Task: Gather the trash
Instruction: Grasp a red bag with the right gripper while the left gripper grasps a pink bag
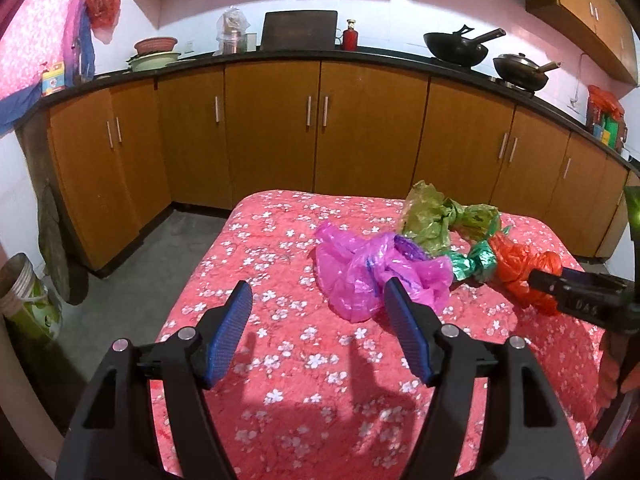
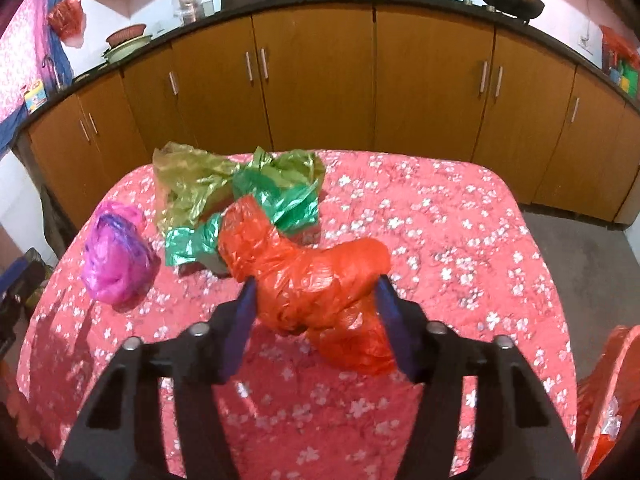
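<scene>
The right gripper (image 2: 314, 304) is being shown astride the crumpled red plastic bag (image 2: 316, 276); pad contact is blurred and cannot be told. The left gripper (image 1: 318, 306) is being held released, the crumpled pink plastic bag (image 1: 360, 272) partly hidden behind one finger. Green plastic bags (image 2: 240, 196) are lying on the floral red tablecloth (image 2: 440, 220).

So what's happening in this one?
A person with tongs in each hand is clearing crumpled plastic bags off a floral-covered table. The right tongs straddle the orange bag, which fills the gap between the pads; a firm pinch can't be confirmed. The left tongs are open and empty, one pad just in front of the pink bag. The green bags lie untouched behind.
</scene>
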Available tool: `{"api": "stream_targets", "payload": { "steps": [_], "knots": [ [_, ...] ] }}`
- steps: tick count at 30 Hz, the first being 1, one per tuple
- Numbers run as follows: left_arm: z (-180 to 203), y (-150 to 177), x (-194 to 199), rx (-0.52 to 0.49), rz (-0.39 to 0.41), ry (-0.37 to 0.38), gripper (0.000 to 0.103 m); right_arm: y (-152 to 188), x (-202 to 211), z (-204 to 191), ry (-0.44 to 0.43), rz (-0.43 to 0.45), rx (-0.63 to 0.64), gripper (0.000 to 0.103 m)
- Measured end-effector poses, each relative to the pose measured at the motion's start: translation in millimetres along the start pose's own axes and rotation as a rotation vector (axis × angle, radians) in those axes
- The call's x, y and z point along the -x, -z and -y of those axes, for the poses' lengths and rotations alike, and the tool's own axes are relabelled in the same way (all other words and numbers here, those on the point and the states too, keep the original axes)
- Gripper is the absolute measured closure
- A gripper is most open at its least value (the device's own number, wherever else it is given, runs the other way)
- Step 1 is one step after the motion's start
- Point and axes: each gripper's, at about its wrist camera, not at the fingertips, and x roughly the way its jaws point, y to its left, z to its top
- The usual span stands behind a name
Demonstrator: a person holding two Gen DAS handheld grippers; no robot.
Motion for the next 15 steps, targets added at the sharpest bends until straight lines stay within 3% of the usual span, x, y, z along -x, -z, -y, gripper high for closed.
{"api": "stream_targets", "payload": {
  "steps": [5,15],
  "knots": [
    [5.6,-2.2,-5.3,-0.006,-0.015,0.016,0.035,11.8,10.6,-2.1,-0.002,0.008,0.023,0.067],
    [27.7,-15.1,-24.3,0.004,-0.052,0.057,0.031,36.0,52.6,39.2,-0.037,0.054,-0.171,0.068]
  ]
}}
